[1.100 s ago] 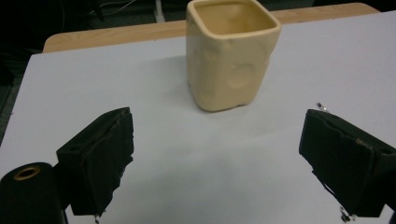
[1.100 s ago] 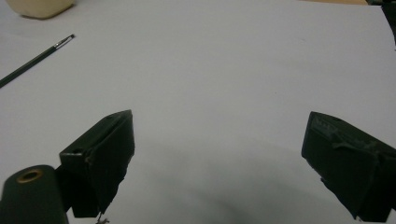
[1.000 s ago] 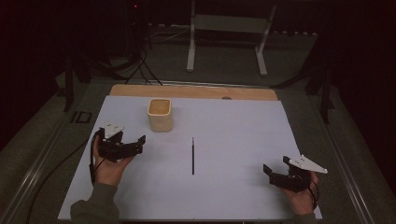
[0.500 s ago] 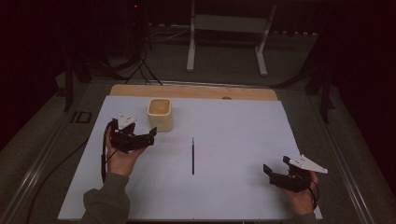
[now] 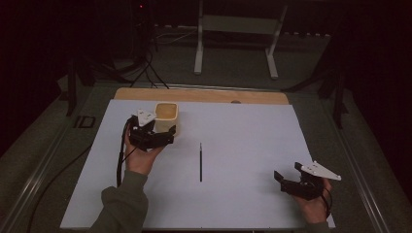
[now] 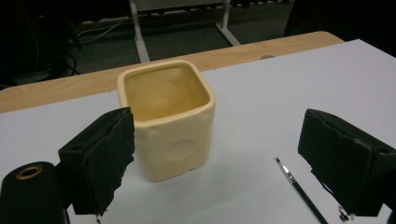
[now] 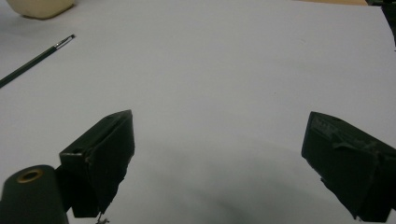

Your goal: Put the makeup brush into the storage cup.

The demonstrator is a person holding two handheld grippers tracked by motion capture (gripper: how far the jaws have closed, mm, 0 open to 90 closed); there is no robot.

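A pale yellow square cup (image 5: 166, 114) stands upright and empty on the white sheet (image 5: 243, 131), at the back left. My left gripper (image 5: 166, 135) sits just in front of it, jaws open. In the left gripper view the cup (image 6: 168, 126) stands between the jaws (image 6: 218, 137) but nearer the left one, with no pad pressing on it. A thin dark paintbrush (image 5: 200, 161) lies in the middle of the sheet, its metal ferrule (image 6: 286, 171) near the cup. My right gripper (image 5: 287, 173) rests open at the front right, holding nothing (image 7: 217, 135).
A wooden board edge (image 5: 204, 95) runs along the far side of the sheet. A white stand (image 5: 235, 39) and cables (image 5: 145, 68) are on the dark floor beyond. A cable (image 5: 53, 174) trails along the table's left side.
My left hand has moved right and away from the person, from the sheet's left part up to the cup, jaws staying open. The right hand, the brush and the cup have not moved.
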